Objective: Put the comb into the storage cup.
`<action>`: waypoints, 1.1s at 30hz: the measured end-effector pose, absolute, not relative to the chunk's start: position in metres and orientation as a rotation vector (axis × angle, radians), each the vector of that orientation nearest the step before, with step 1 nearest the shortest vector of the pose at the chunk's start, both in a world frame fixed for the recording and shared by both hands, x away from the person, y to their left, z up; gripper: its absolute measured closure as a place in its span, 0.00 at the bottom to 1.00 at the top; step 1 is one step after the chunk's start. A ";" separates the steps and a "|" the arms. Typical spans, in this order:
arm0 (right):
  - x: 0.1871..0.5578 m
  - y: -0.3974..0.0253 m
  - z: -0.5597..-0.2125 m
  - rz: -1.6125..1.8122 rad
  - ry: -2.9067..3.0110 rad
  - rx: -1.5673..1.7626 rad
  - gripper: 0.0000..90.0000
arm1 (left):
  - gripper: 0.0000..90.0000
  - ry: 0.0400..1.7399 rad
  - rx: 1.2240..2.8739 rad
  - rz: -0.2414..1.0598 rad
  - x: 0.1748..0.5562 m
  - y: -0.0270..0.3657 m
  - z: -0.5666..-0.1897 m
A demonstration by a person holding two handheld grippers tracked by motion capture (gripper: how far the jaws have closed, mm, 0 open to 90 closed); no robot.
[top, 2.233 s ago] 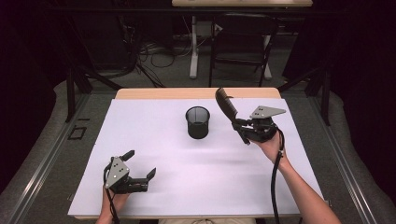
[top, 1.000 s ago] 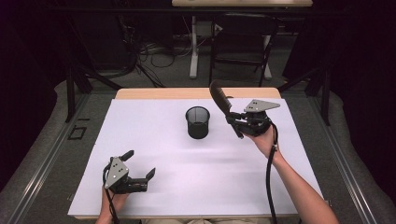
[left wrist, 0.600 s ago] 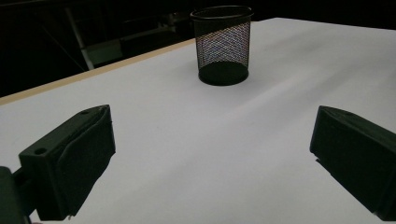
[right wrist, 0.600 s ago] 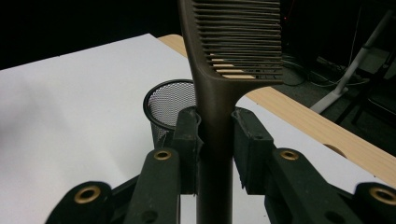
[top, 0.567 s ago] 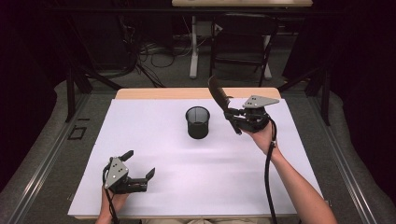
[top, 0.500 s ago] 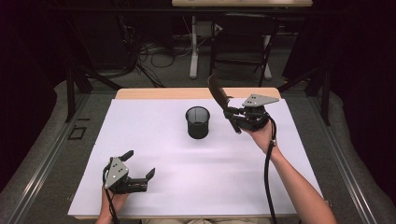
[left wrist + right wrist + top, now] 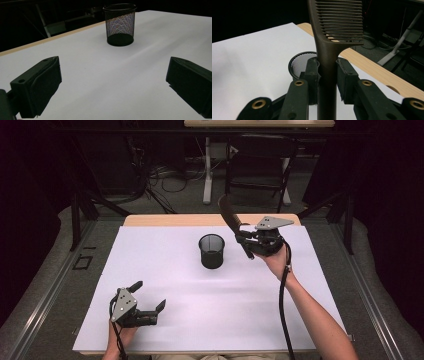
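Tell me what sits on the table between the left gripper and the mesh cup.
Nothing: between the left gripper and the mesh cup lies bare white table cover, as the high view and the left gripper view show.

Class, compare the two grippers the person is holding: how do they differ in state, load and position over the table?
The left gripper has its jaws spread wide with nothing between them, while the right gripper is clamped on the handle of a dark comb. The left one sits low at the near edge of the table; the right one is raised beside the mesh cup, farther out. Both are black, two-jawed, hand-held, with a trailing cable.
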State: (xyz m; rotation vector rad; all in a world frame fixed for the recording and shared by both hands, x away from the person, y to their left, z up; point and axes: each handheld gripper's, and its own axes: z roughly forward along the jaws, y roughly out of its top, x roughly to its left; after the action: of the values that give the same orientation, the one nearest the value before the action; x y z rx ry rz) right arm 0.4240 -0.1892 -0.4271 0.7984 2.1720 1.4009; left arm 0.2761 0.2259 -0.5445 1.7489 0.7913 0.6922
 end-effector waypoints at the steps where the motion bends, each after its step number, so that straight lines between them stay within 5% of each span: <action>1: 0.424 -0.189 -0.427 1.401 2.172 0.798 0.81 | 0.00 0.791 1.749 0.692 0.276 0.226 -0.544; 33: 0.435 -0.170 -0.423 1.450 2.149 0.778 0.81 | 0.00 0.788 1.747 0.696 0.275 0.226 -0.544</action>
State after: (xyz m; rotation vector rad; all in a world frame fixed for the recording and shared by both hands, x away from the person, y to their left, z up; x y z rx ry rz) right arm 0.4350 -0.1703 -0.4228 0.7782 2.1490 1.4500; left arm 0.2753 0.2257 -0.5438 1.7474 0.7876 0.6962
